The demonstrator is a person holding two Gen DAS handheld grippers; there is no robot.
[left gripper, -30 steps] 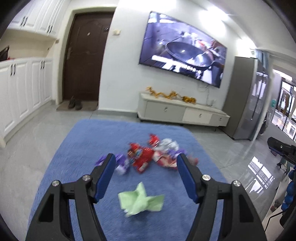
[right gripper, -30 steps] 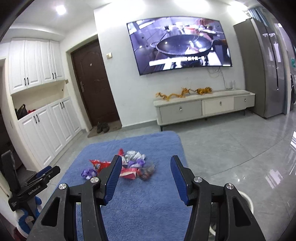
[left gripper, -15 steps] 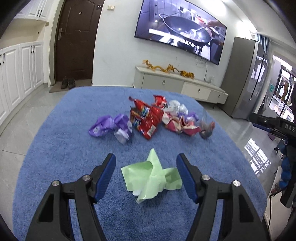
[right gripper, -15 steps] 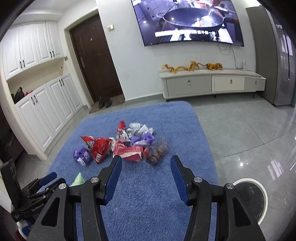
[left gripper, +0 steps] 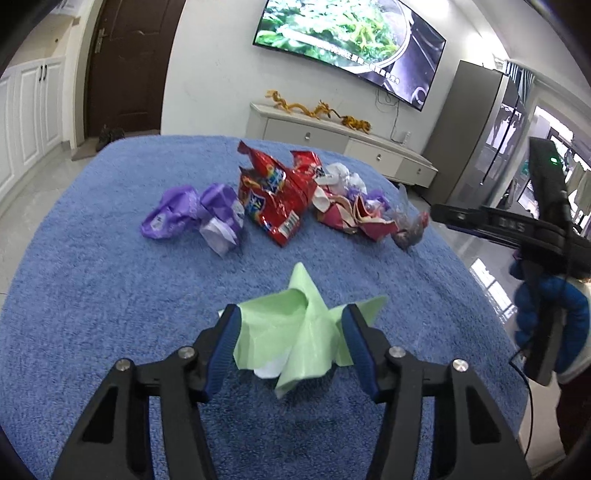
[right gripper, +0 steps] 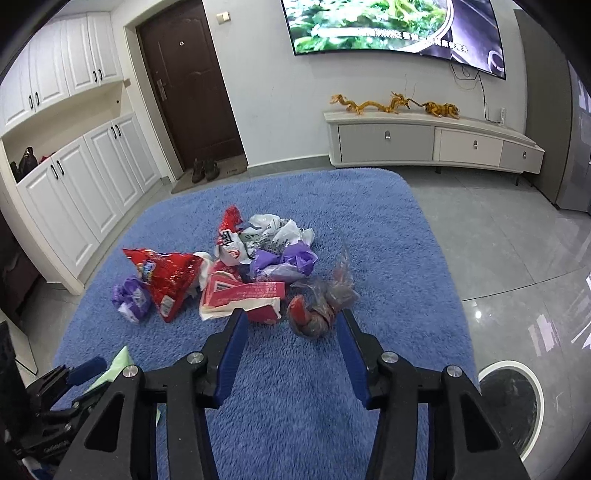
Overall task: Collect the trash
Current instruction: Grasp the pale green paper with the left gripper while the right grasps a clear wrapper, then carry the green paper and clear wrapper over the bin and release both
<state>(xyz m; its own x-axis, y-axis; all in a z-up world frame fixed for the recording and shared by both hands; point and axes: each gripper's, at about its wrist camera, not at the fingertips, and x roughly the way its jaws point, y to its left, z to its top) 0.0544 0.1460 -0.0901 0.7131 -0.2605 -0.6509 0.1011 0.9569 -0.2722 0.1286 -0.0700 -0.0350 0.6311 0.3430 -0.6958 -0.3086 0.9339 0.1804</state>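
A crumpled pale green paper wrapper [left gripper: 295, 336] lies on the shaggy blue rug [left gripper: 92, 288], nearest the person and apart from the rest of the litter. The left gripper [left gripper: 291, 339] straddles it: its two blue-padded fingers [left gripper: 225, 347] stand on either side of the paper and the jaws are closing, the pads at the wrapper's edges; whether they already press on it is hard to tell. In the right wrist view only a corner of this green wrapper [right gripper: 118, 365] shows beside the left gripper's black body.

Farther out on the rug sits the main heap of trash. It holds one large red foil snack bag [left gripper: 275, 199], two crumpled purple plastic wrappers [left gripper: 195, 218] side by side to its left, one torn red and white paper carton [right gripper: 240, 295], a smaller red and white packet [right gripper: 229, 236], one crumpled white plastic bag [right gripper: 273, 229], and another purple plastic wrapper [right gripper: 284, 262] behind the carton. At the heap's right edge lies one knotted clear plastic bag with red scraps inside [right gripper: 321, 306].

The right gripper [right gripper: 291, 347] hovers over that clear bag, jaws partly open and closing, with the bag just beyond the fingertips and nothing held.

Beyond the rug are the grey tiled floor [right gripper: 498, 251], one round black and white bin opening [right gripper: 509, 398] at lower right, one low white cabinet [right gripper: 424, 140], one wall television [right gripper: 388, 26] and one dark brown door [right gripper: 192, 81].
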